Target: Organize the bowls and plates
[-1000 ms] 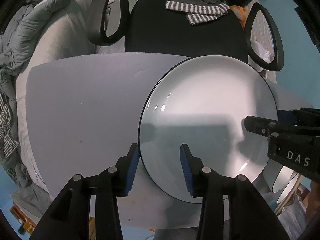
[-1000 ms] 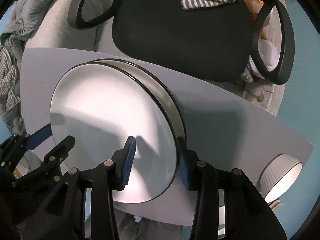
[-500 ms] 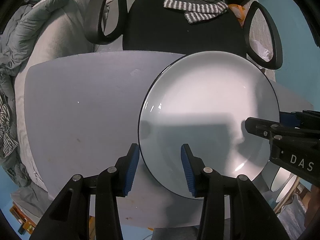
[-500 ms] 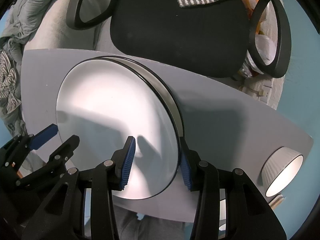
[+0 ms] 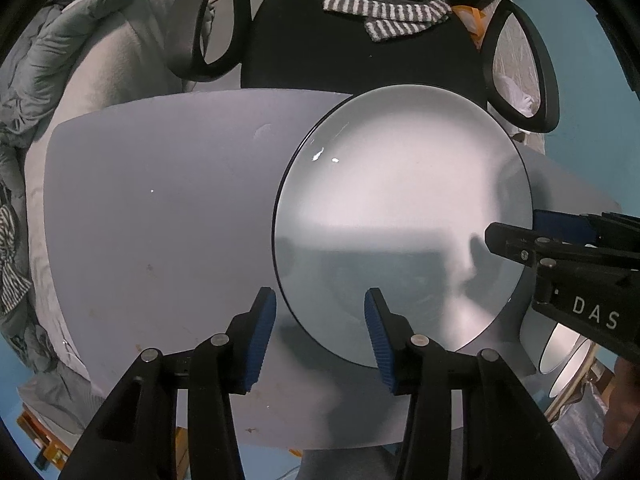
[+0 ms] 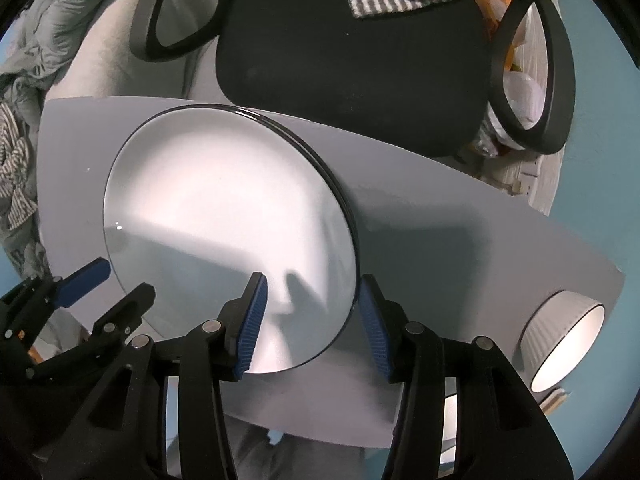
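A white plate with a black rim (image 5: 400,200) (image 6: 224,208) lies on top of another like it, whose rim (image 6: 334,178) peeks out at the far right edge. My left gripper (image 5: 320,328) straddles the plate's near left rim. Its jaws are opening, and the blue pads (image 5: 262,332) stand clear of the rim. My right gripper (image 6: 310,318) straddles the near right rim, jaws opening too, pads (image 6: 370,320) off the plate. Each gripper shows in the other's view: the right gripper (image 5: 516,226) and the left gripper (image 6: 124,280).
The plates rest on a grey table (image 5: 160,220). A white ribbed bowl (image 6: 556,332) stands at its right corner. Behind the table is a black office chair (image 5: 360,60) with a striped cloth (image 5: 400,16) on it. Grey bedding (image 5: 60,60) lies to the left.
The upper plate has sunk and settled onto the lower one, covering it almost fully. Both grippers' jaws have widened and let go of the rim.
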